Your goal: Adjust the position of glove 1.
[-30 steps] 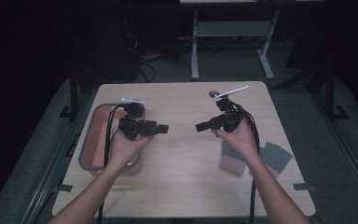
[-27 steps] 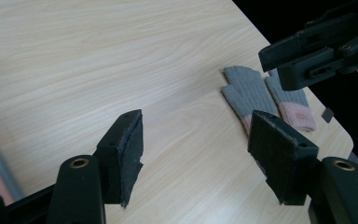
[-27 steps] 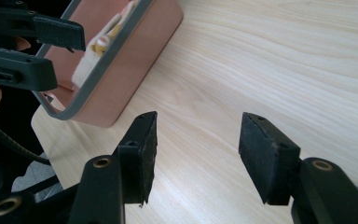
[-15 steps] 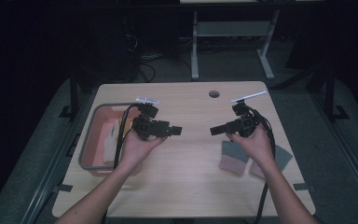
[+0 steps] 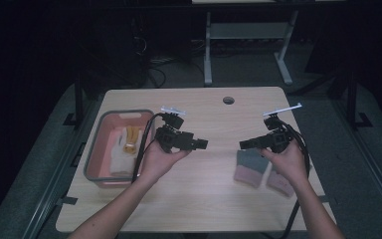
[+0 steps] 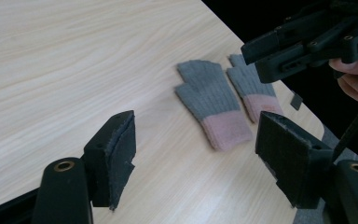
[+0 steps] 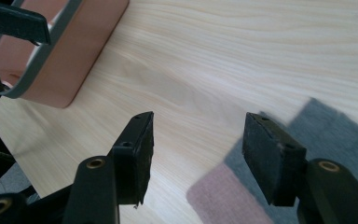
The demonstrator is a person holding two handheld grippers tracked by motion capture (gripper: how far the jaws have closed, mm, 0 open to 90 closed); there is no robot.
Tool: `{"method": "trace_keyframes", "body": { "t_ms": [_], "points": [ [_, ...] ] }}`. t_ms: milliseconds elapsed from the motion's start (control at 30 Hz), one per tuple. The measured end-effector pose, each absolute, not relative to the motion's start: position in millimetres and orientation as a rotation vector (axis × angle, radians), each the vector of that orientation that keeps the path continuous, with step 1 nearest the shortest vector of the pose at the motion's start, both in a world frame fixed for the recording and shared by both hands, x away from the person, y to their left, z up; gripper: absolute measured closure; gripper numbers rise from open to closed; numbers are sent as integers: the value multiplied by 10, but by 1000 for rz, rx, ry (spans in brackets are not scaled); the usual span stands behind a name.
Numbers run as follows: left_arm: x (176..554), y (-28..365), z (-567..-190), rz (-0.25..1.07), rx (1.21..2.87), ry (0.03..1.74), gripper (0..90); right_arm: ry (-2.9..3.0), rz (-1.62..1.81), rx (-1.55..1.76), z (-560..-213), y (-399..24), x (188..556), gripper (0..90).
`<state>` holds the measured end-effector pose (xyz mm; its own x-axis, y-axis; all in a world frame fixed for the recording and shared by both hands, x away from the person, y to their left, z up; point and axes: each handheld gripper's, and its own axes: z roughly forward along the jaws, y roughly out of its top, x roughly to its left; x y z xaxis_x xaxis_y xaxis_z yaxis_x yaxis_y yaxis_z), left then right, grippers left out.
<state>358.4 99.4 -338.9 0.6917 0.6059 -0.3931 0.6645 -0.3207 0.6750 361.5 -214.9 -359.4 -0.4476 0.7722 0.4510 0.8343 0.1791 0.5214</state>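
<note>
Two grey gloves with pink cuffs lie flat side by side at the table's right: one glove (image 5: 248,167) (image 6: 212,105), and the second glove (image 5: 278,181) (image 6: 254,91) partly under the right hand. My left gripper (image 5: 202,144) (image 6: 196,140) is held over the table's middle, pointing right toward them. It is open with nothing between its jaws, which have just been opening. My right gripper (image 5: 243,145) (image 7: 199,126) hovers above the gloves, pointing left. It is open and holds nothing, its jaws a little wider than a second ago.
A pink basin with a grey rim (image 5: 93,149) (image 7: 74,60) stands at the table's left, with a white cloth item (image 5: 117,157) and a yellow one (image 5: 129,139) in it. A round hole (image 5: 228,100) is near the table's far edge. Bare wood lies between the basin and the gloves.
Both hands have shifted to the right and a little toward the near edge. The left gripper left the basin's edge for the table's middle. The right gripper now hangs over the gloves.
</note>
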Motion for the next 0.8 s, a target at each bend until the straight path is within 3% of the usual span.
{"method": "trace_keyframes", "body": {
  "t_ms": [800],
  "points": [
    [3434,494,-3539,-156,2049,876,272,-2369,-1008,-1784,-3941,-2750,3322,453]
  ]
}}
